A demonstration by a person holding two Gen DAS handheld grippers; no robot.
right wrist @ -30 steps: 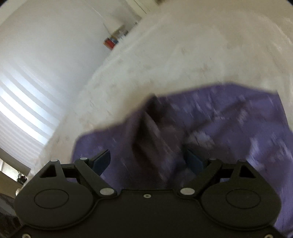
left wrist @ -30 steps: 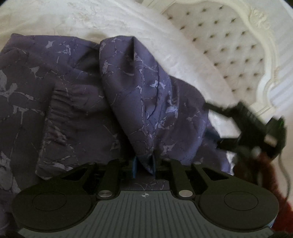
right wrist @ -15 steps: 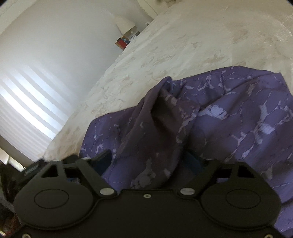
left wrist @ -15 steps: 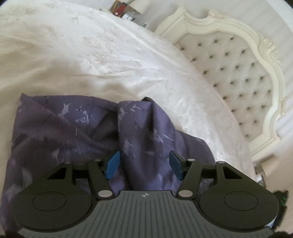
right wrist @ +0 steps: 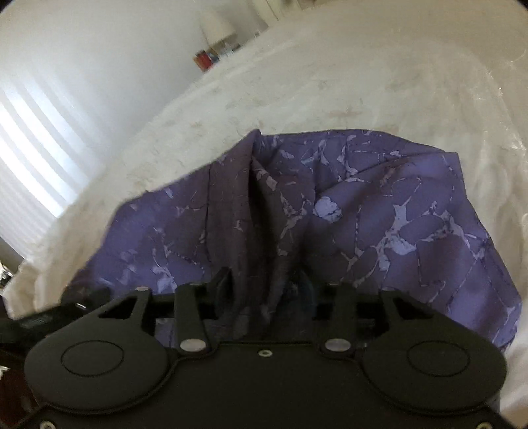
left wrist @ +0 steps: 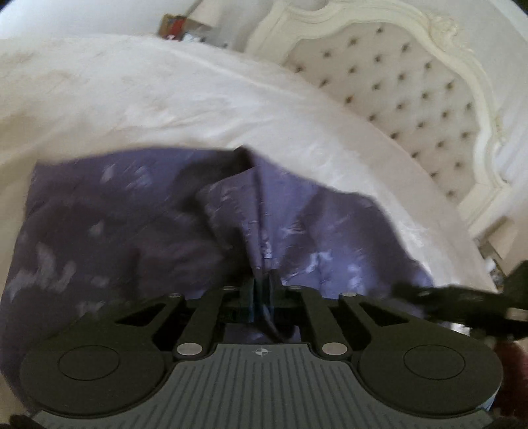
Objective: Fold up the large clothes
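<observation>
Jaws of left gripper (left wrist: 262,290) pinched shut on a raised ridge of purple garment (right wrist: 379,211), right gripper (right wrist: 264,290) just closing around another bunched fold. Still rumpled on the white bed (left wrist: 198,99); no neat fold yet, most of the folding apparently ahead.

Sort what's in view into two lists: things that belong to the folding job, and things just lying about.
Part of the job:
- purple garment
- left tongs, shut on a ridge of it
- right tongs, closing around a bunched fold
- bedspread, the folding surface

Just lying about:
- tufted headboard
- lamp
- red box
</observation>
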